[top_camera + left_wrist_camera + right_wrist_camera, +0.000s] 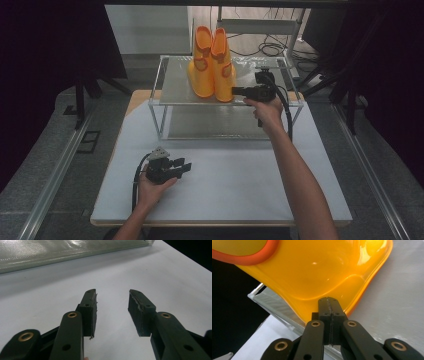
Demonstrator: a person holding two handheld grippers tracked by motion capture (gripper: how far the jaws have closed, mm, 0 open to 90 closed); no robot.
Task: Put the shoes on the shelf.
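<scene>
Two yellow rubber boots with orange trim stand side by side on the top shelf of a metal rack: a left boot and a right boot. My right gripper is held level at the shelf, shut with nothing between its pads. In the right gripper view its closed tips sit right against the lower side of the right boot, near the sole. My left gripper rests low over the white table, open and holding nothing; its pads stand apart above bare tabletop.
The rack has a lower shelf near table level, whose front edge shows in the left gripper view. The white table spreads in front of the rack. Cables lie on the floor behind, and dark curtains stand at both sides.
</scene>
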